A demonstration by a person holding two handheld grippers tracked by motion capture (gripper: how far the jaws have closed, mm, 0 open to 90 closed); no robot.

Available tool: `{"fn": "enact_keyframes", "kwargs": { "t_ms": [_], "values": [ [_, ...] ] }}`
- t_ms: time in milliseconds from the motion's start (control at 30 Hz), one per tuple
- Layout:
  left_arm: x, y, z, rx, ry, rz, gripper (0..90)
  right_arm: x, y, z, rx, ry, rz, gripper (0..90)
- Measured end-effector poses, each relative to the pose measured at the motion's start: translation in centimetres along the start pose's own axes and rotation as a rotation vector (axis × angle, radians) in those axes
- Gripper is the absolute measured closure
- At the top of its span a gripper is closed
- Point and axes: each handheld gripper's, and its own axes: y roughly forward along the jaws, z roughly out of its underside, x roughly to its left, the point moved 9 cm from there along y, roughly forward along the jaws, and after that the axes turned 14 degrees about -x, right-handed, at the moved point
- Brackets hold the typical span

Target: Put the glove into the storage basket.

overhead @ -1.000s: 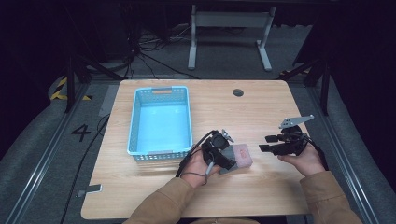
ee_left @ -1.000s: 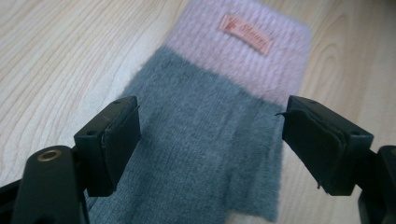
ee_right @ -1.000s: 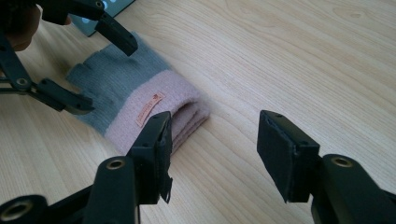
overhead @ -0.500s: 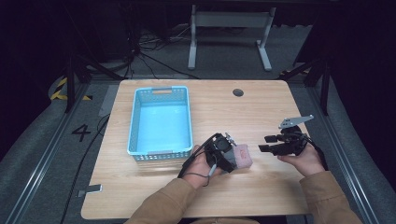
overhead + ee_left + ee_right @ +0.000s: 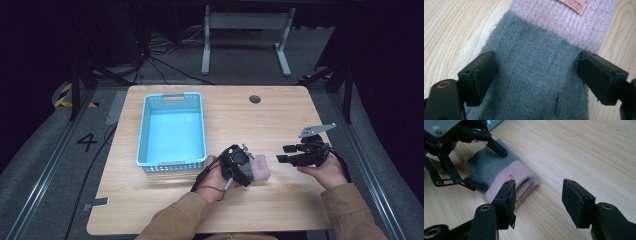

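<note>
The left gripper [image 5: 536, 75] stands over a folded grey and pink glove [image 5: 536, 62], its 2 jaws spread wide, 1 at each edge of the grey part and not yet pinching it, with the pink cuff and its small label [image 5: 573, 3] just past the jaw tips. The right gripper [image 5: 537, 200] is held apart to the side with its jaws wide and nothing between them, the glove lying on the wooden table [image 5: 586, 150] just ahead of its left jaw. A blue basket [image 5: 172, 130] sits beyond the left gripper, near it.
</note>
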Motion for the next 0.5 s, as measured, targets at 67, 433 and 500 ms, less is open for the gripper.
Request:
{"fn": "enact_keyframes", "kwargs": {
  "t_ms": [67,433,500],
  "values": [
    [0.03,0.00,0.01,-0.004,0.001,-0.005,18.3,-0.01,0.00,0.00,0.000,0.001,0.001,45.9],
    [-0.36,-0.26,0.01,-0.006,0.001,-0.018,34.4,0.00,-0.01,-0.02,-0.008,0.012,-0.004,46.0],
    [-0.55,-0.34,-0.04,-0.013,-0.002,-0.018,41.6,-0.03,0.00,-0.02,-0.008,0.013,-0.004,46.1]
  ]
}}
